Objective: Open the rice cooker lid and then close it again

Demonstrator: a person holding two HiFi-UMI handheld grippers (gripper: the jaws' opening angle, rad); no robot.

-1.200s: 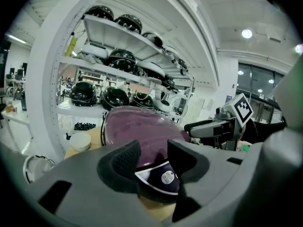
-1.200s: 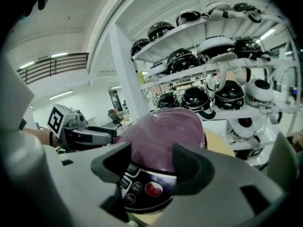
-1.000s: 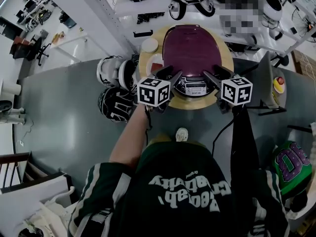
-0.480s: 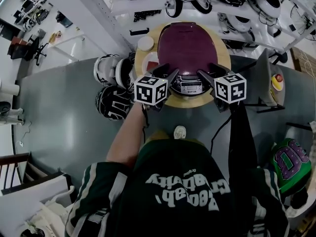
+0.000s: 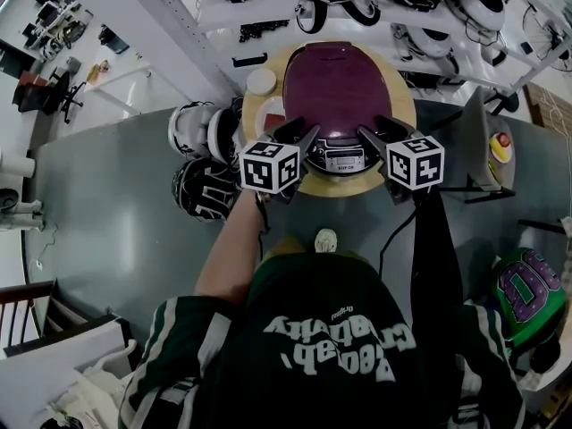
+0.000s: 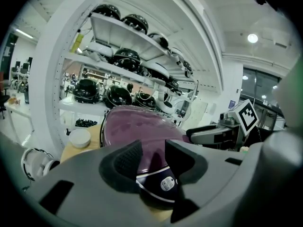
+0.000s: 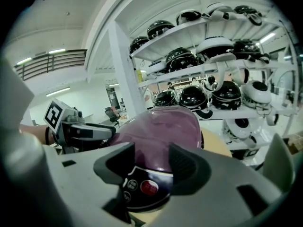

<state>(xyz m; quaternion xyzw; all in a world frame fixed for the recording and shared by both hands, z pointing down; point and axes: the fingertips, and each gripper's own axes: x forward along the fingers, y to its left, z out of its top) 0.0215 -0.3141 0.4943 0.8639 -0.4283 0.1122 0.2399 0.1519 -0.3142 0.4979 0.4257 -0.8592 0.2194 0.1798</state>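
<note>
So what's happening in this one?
A person holds the left tool and right tool at the front of a purple cooker on a round table. The lid is down. Both tools' jaws have just been closing a little, but they are apart and grip nothing. The cooker's front lies just beyond them.

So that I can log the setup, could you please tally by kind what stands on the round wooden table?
Rice cooker: 1
White round dish: 1
Small white-and-red item, too small to identify: 1
Total on the table: 3
</note>
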